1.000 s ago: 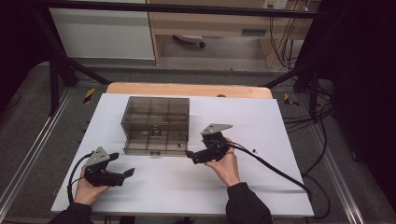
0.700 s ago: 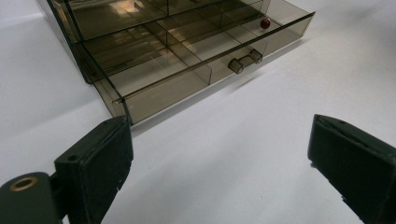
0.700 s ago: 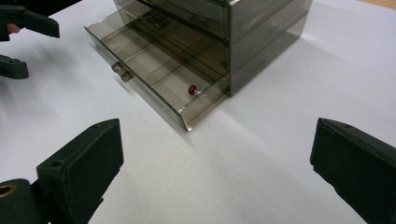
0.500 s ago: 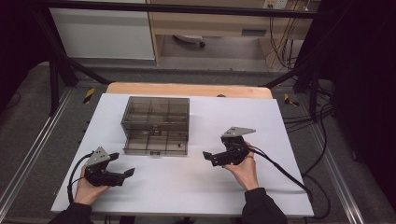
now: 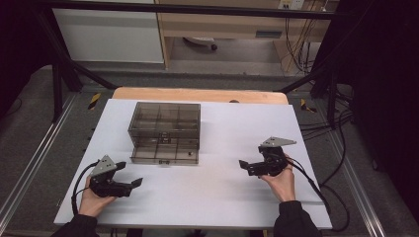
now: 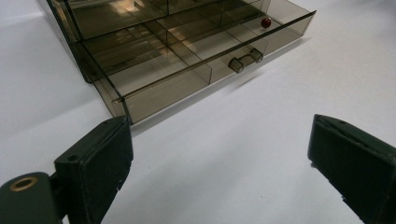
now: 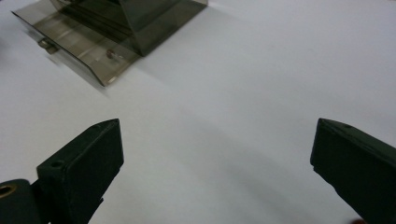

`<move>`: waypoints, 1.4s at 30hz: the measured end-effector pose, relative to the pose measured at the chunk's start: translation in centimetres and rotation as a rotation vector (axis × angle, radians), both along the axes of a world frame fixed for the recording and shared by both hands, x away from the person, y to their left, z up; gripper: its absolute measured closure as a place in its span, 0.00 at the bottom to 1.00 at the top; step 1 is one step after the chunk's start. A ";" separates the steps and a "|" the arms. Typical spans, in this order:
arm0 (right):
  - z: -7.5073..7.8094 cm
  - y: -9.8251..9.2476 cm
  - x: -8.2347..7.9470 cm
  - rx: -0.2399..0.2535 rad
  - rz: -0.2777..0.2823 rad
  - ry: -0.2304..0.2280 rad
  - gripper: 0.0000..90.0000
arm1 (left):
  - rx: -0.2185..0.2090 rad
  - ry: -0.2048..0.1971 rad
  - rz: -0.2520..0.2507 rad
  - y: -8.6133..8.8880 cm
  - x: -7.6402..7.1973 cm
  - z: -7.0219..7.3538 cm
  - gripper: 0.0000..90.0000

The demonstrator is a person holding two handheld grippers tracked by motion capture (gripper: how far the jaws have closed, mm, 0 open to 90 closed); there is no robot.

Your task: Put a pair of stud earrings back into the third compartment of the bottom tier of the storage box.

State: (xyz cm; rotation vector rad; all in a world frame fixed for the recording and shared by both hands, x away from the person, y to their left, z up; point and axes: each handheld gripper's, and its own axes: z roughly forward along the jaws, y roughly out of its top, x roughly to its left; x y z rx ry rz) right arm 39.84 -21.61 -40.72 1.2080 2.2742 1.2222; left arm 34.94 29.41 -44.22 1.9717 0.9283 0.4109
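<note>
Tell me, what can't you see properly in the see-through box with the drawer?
- Tiny red thing in the drawer, left gripper view: too small to identify.
- Box top compartments, high view: tinted walls and glare blur what is inside.
- Box's far part, right gripper view: cut off by the top edge.

The box (image 5: 165,131) is smoky brown see-through plastic, its drawer (image 6: 196,70) the same tint, with a small red bead (image 6: 265,22) inside. The surface (image 5: 217,197) is plain white, with a pale wooden edge at the far side. Each hand-held gripper (image 5: 136,183) (image 5: 243,164) is black, topped by a grey plate; the sleeves are black.
</note>
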 end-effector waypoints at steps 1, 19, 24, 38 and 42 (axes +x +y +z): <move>-0.1 -0.3 0.0 -0.005 -0.004 0.000 0.04 | 0.000 0.000 0.000 0.0 0.0 0.0 0.07; -2.6 -5.5 0.7 -0.060 -0.127 0.022 0.16 | 0.002 0.002 0.002 0.0 0.0 0.0 0.07; -3.3 -6.4 0.9 -0.064 -0.145 0.012 0.26 | 0.002 0.002 0.002 0.0 0.0 0.0 0.07; -4.0 -7.0 1.6 -0.101 -0.135 0.033 0.61 | 0.002 0.003 0.002 -0.1 0.0 -0.1 0.07; -4.2 -6.9 1.7 -0.116 -0.131 0.040 0.67 | 0.002 0.003 0.001 -0.1 0.0 -0.1 0.07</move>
